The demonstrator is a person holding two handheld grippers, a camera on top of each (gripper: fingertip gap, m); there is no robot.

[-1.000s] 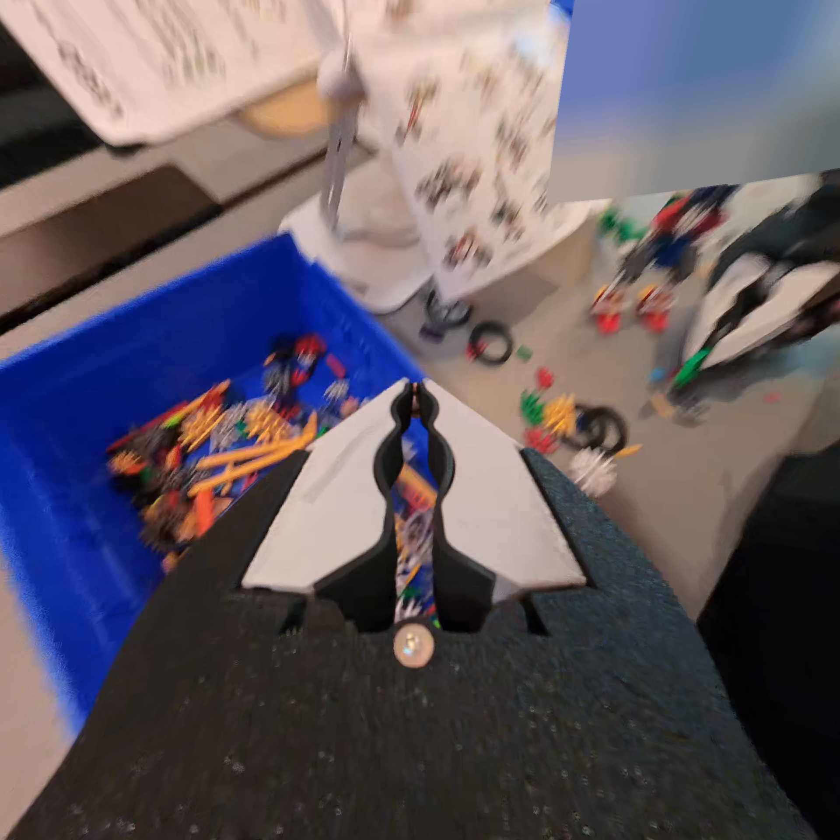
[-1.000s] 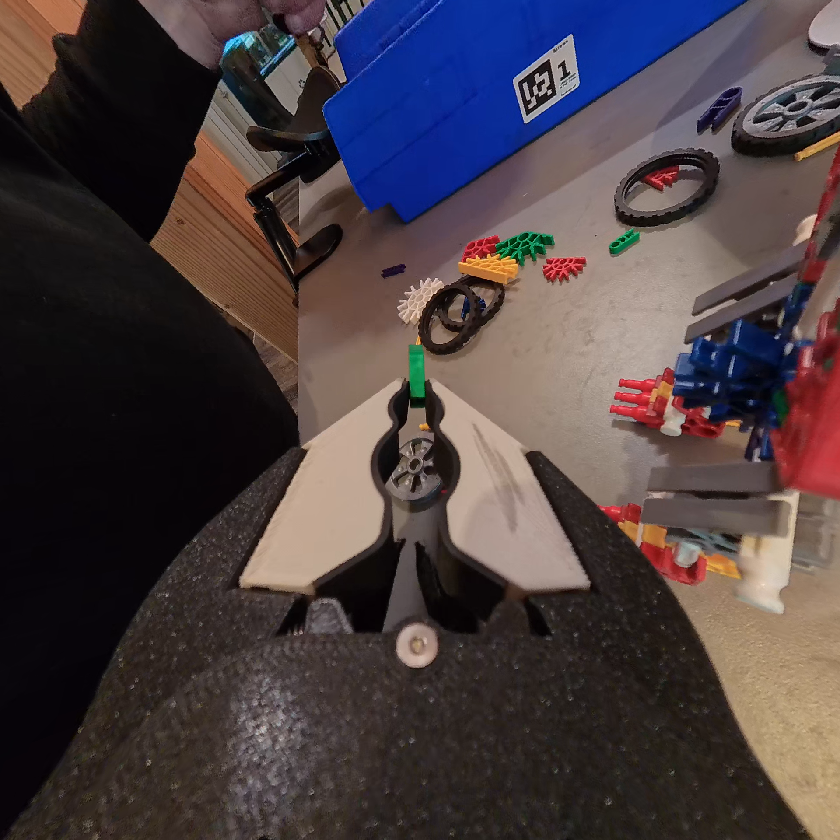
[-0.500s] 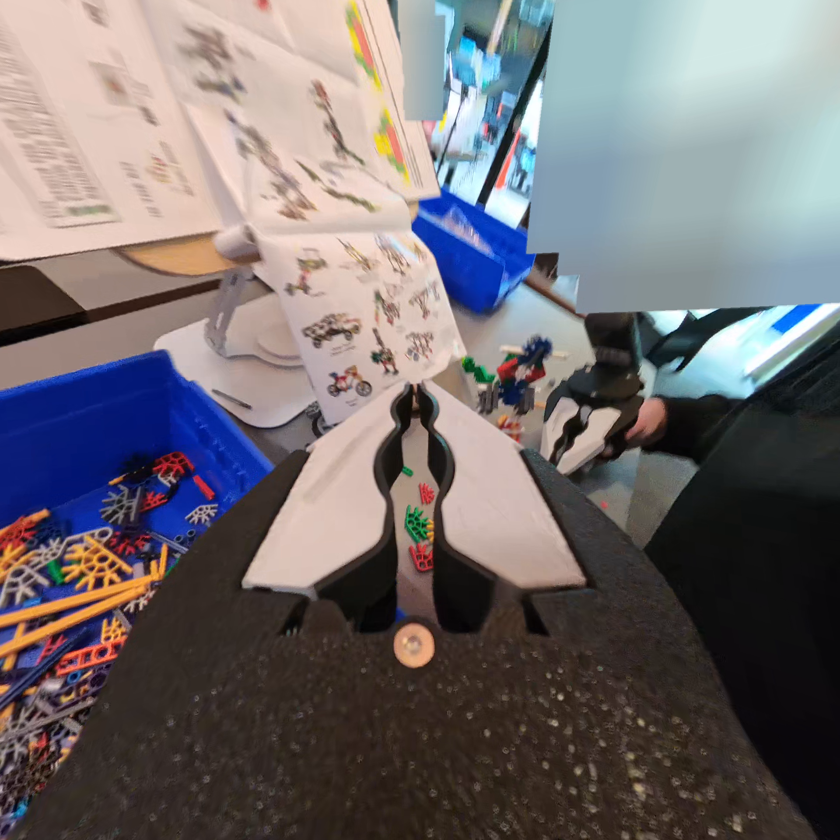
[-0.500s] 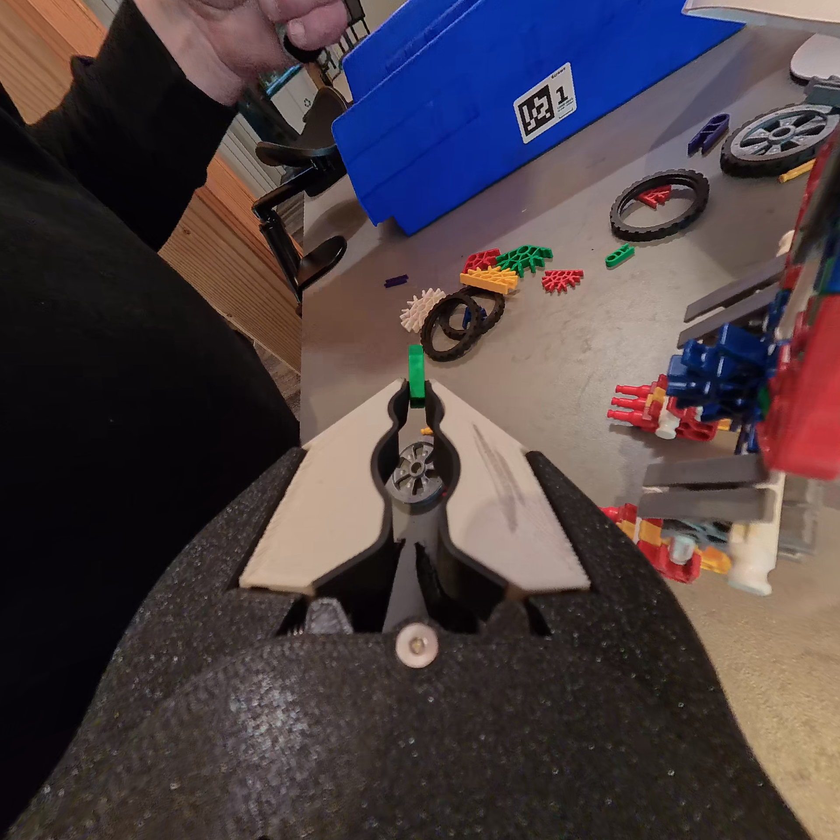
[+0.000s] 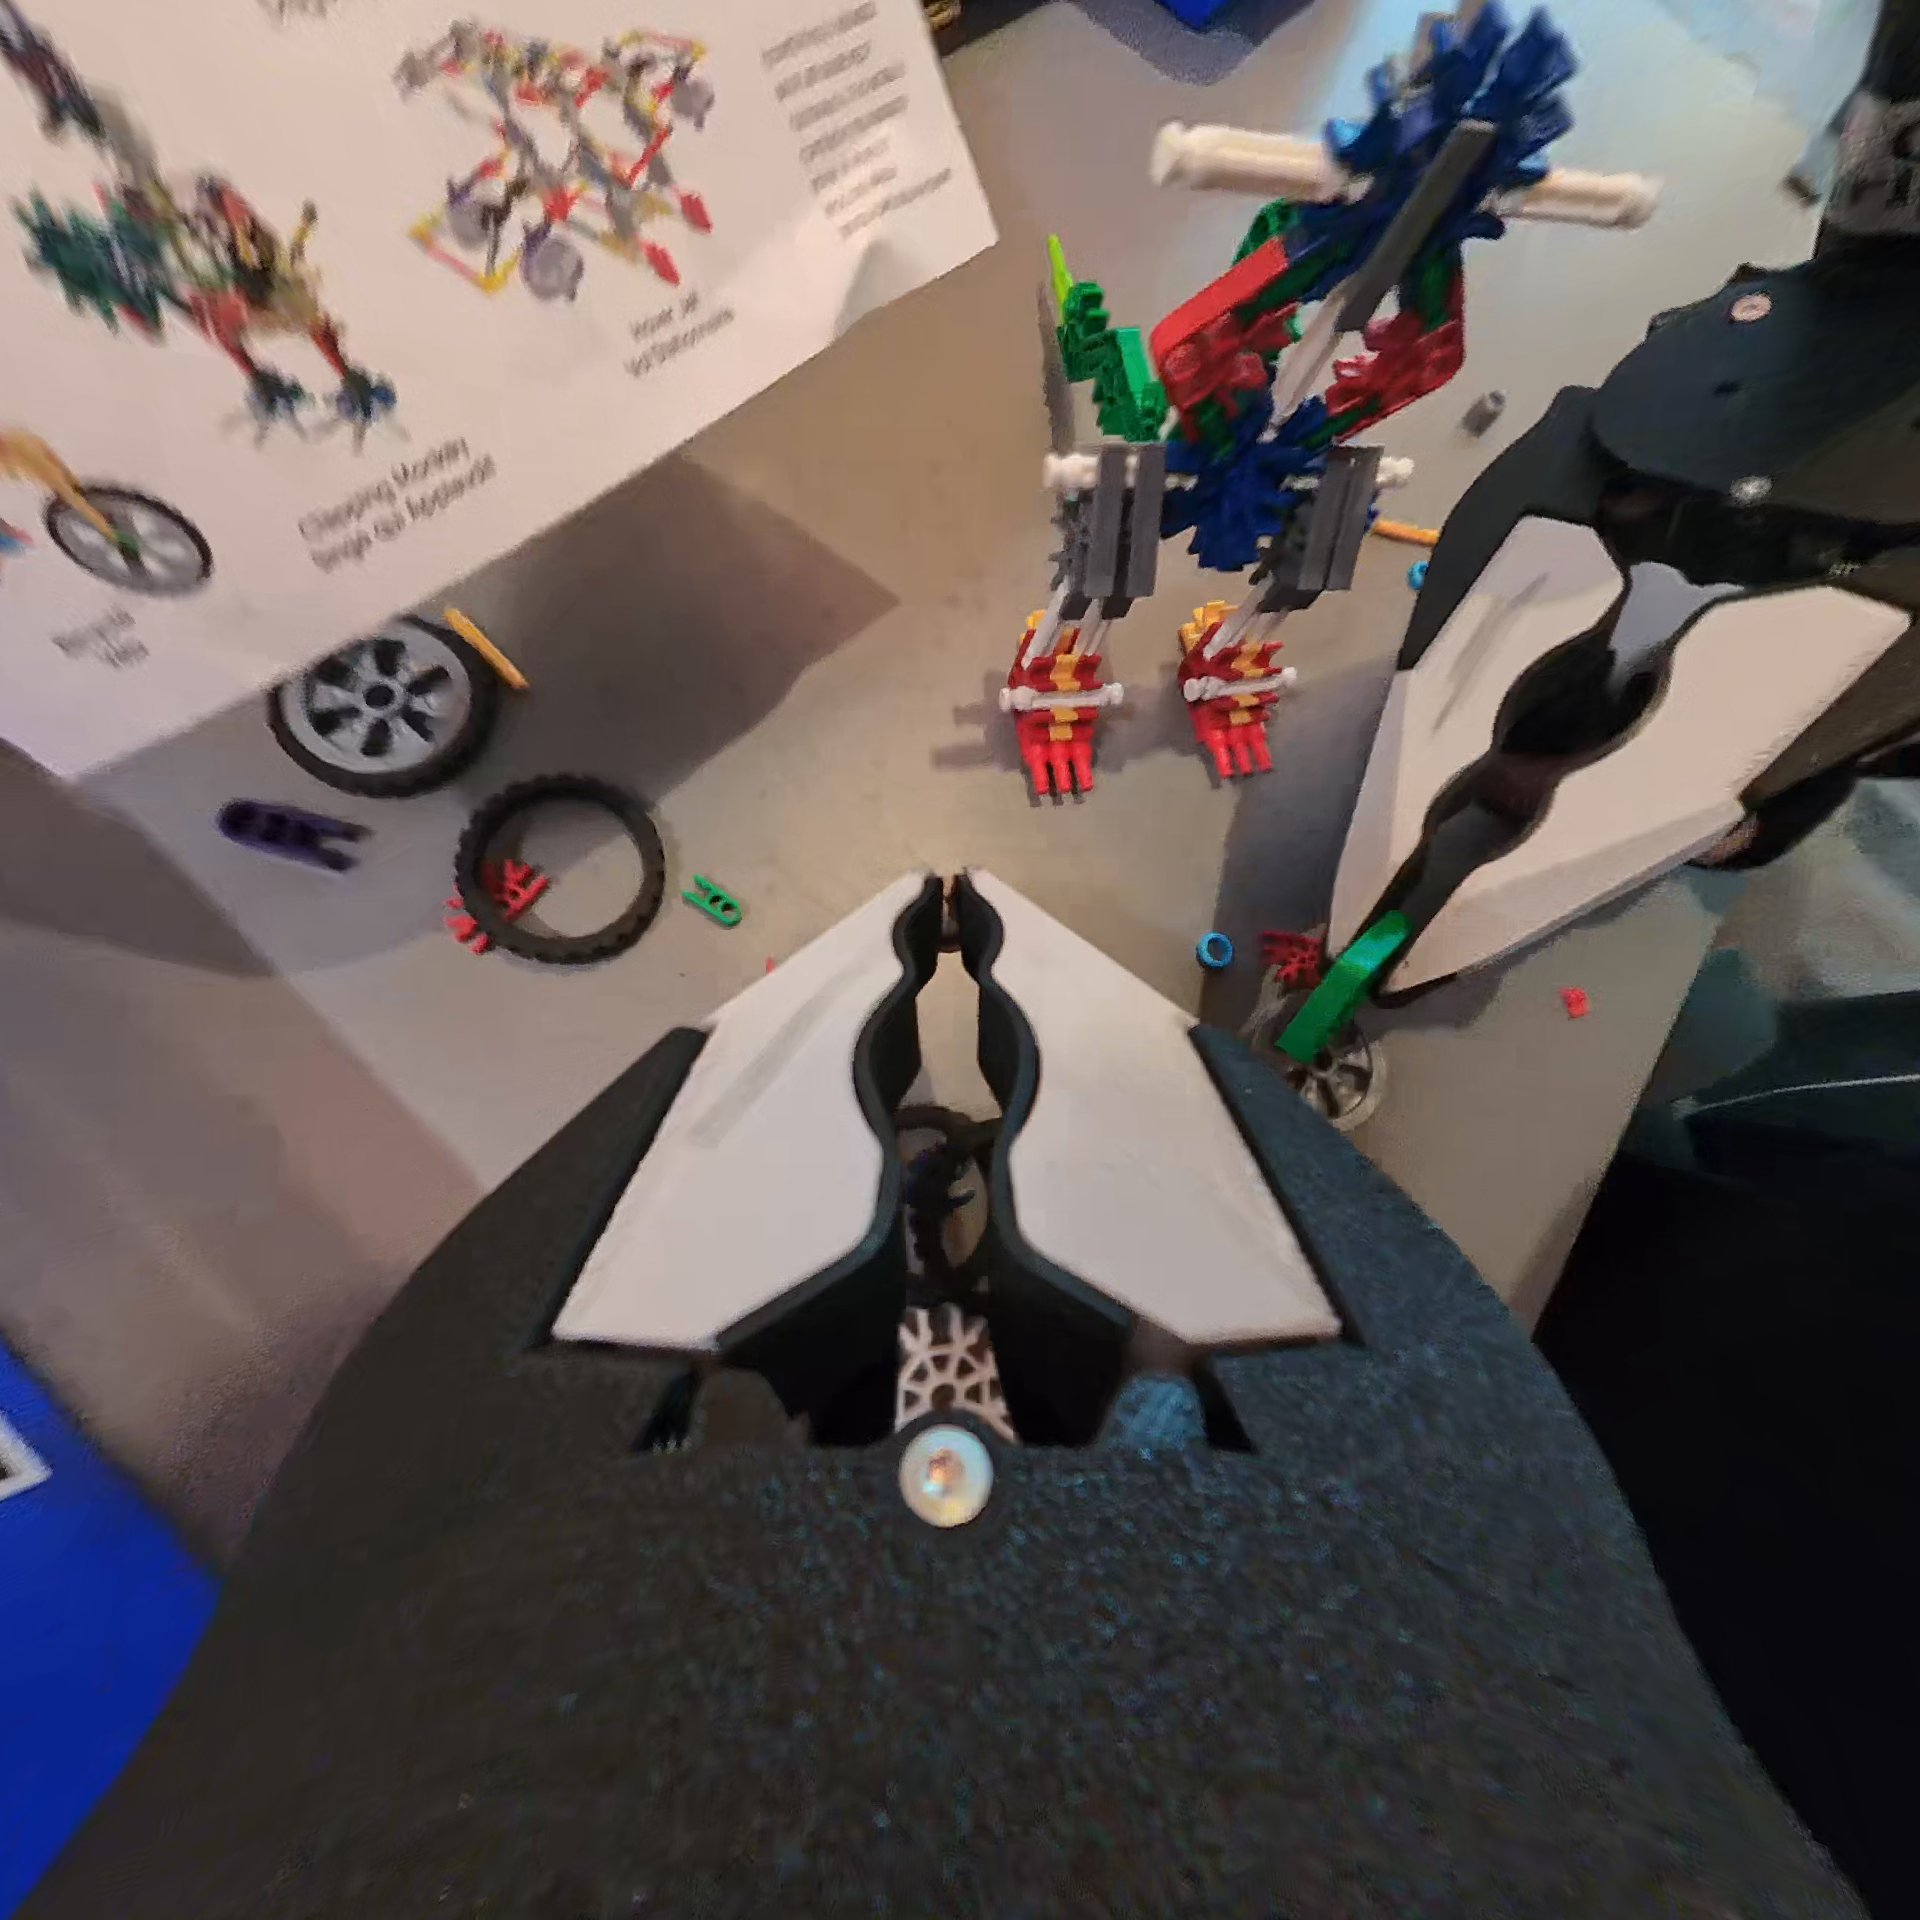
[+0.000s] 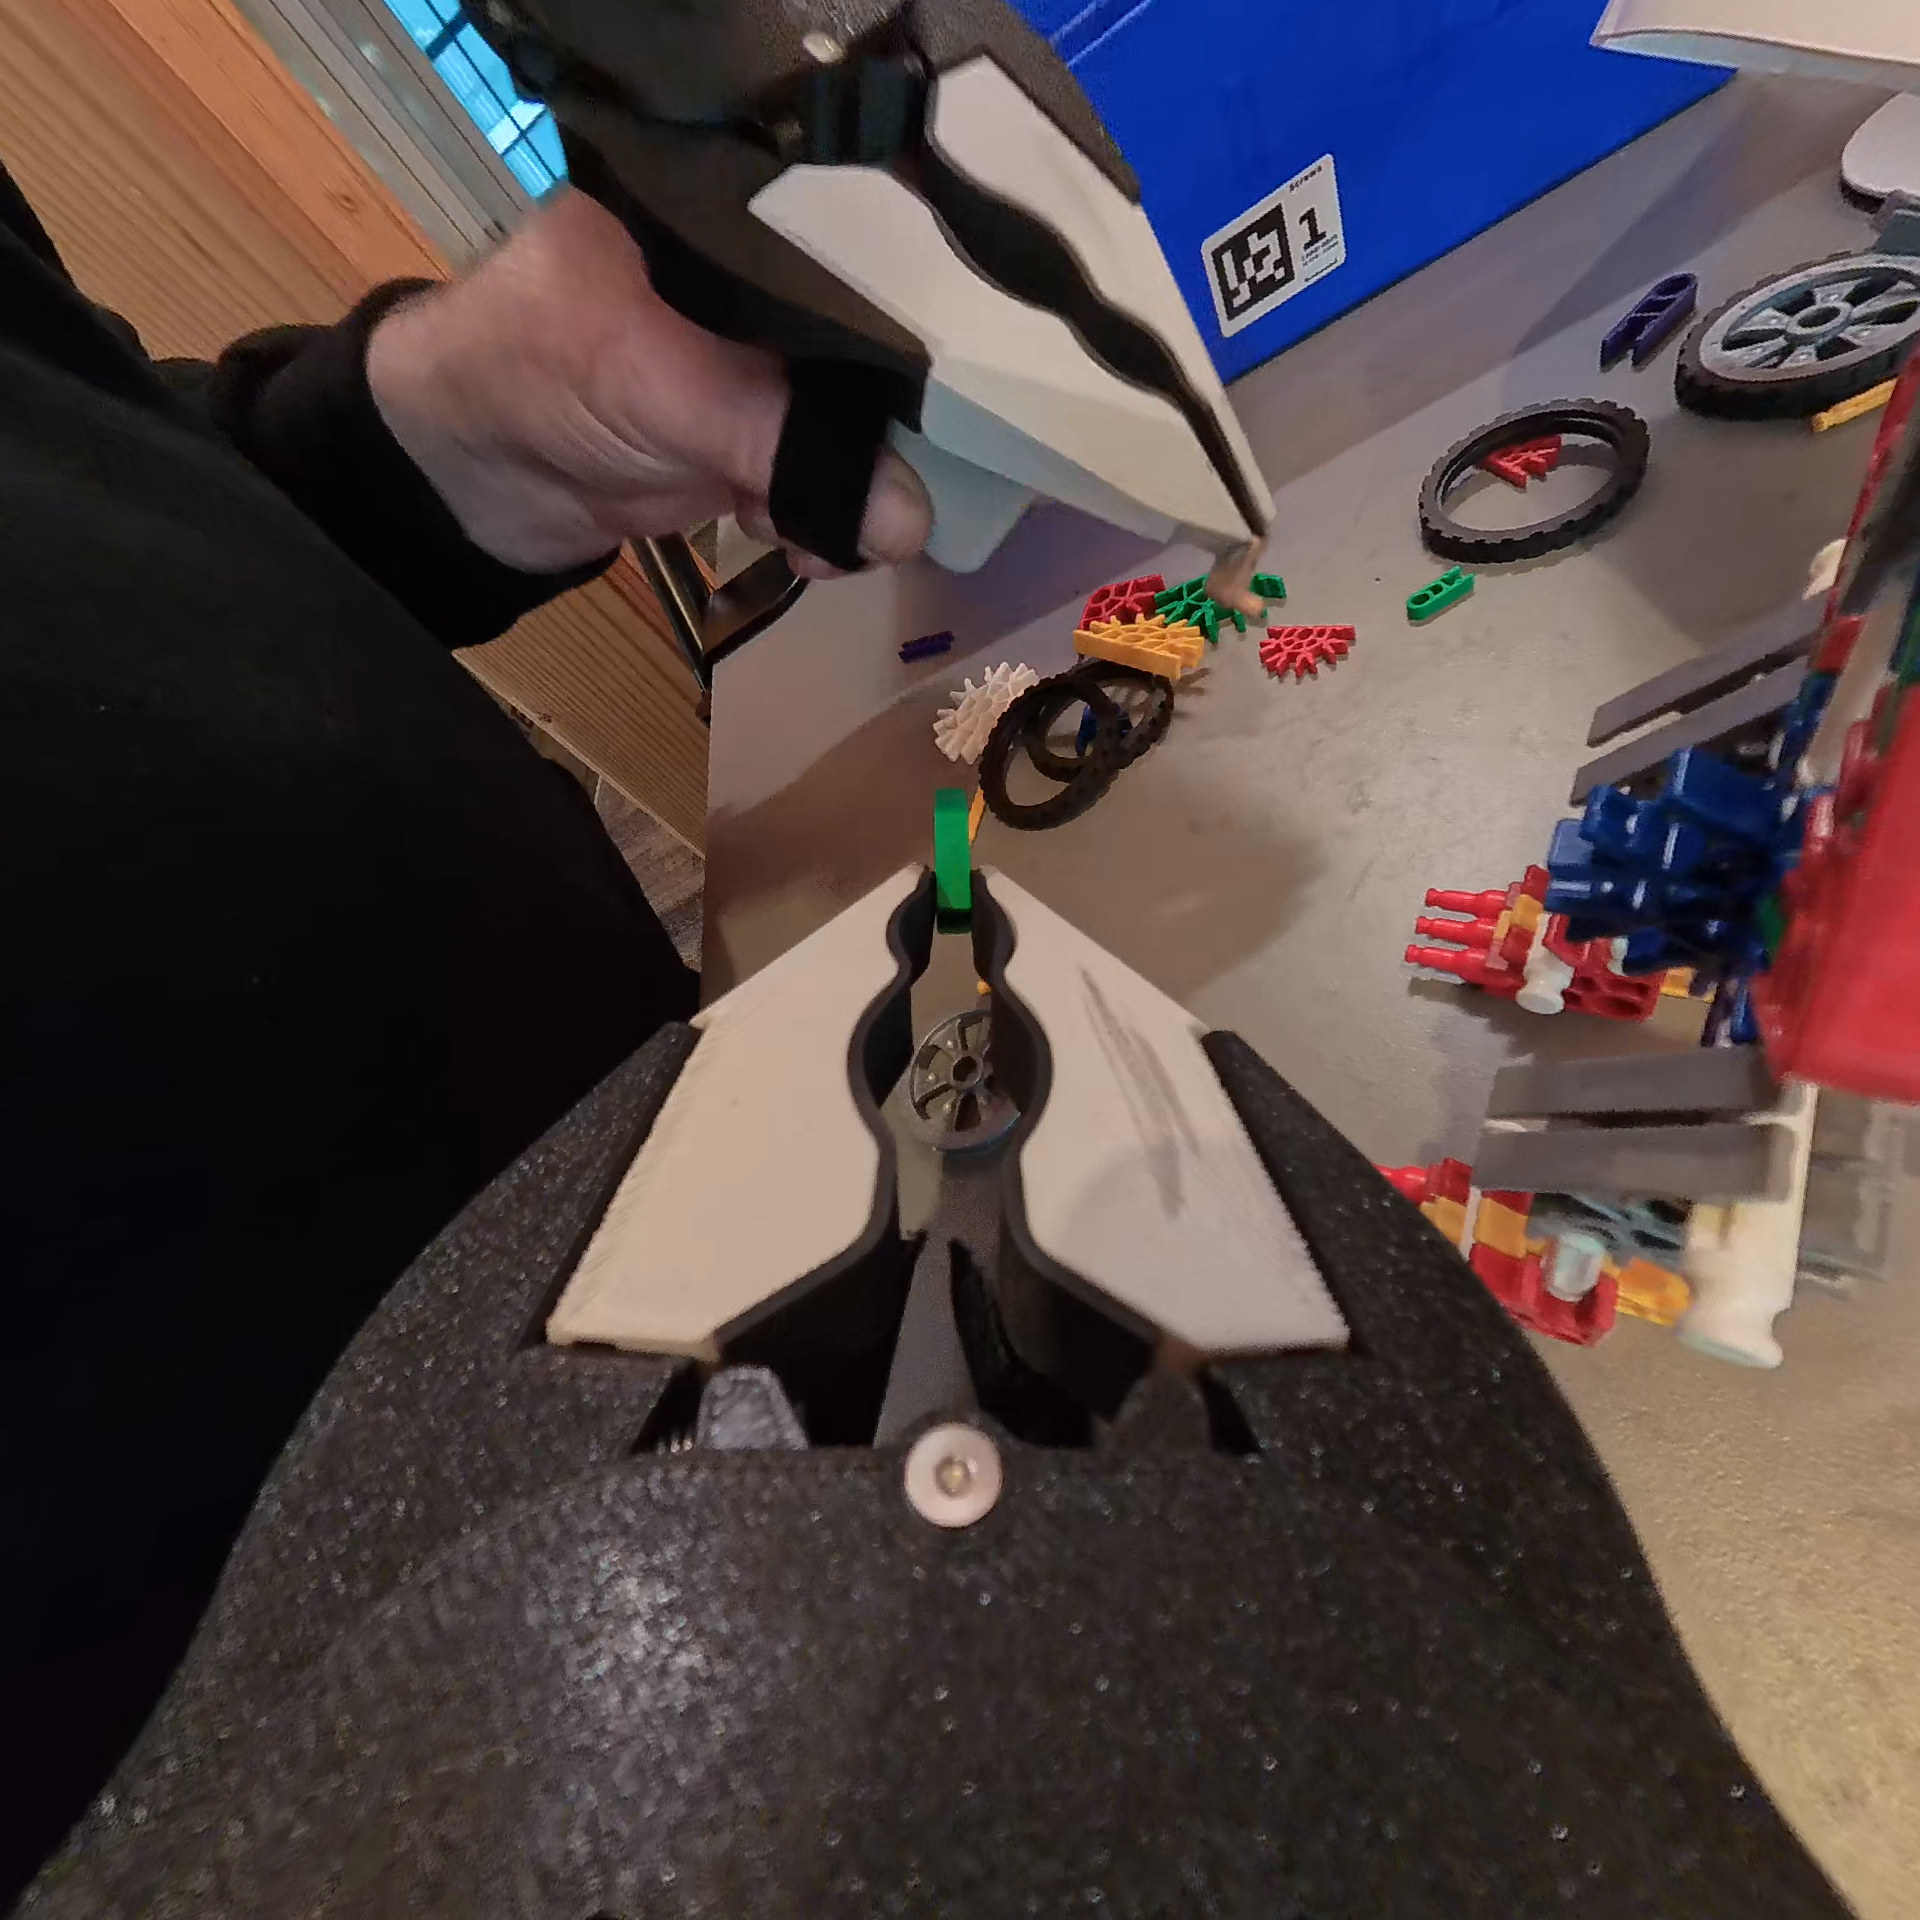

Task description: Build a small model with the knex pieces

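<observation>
My left gripper (image 5: 945, 885) is shut and hangs over the grey table (image 5: 831, 540). In the right wrist view it (image 6: 1252, 530) pinches a small tan piece (image 6: 1236, 584) at its tips, just above a heap of red, green and yellow connectors (image 6: 1143, 623). My right gripper (image 6: 953, 883) is shut on a flat green piece (image 6: 951, 847) that sticks out past the tips. A small grey wheel (image 6: 961, 1081) lies on the table below it. In the left wrist view the right gripper (image 5: 1387, 971) and its green piece (image 5: 1335, 992) are to the right. A colourful toy figure (image 5: 1247, 416) stands beyond both grippers.
A blue bin (image 6: 1351, 104) stands at the back left. A printed sheet (image 5: 468, 260) hangs over the table. A grey wheel with tyre (image 5: 379, 701), a black tyre ring (image 5: 561, 868), stacked tyres (image 6: 1075, 738) and small loose parts lie around. The table edge (image 6: 712, 831) is at the left. Spacing between my two grippers at the tips: around 8 centimeters.
My left gripper has swung from over the blue bin, across and down over the table, close to the right gripper. The right gripper has barely moved and still grips the green piece.
</observation>
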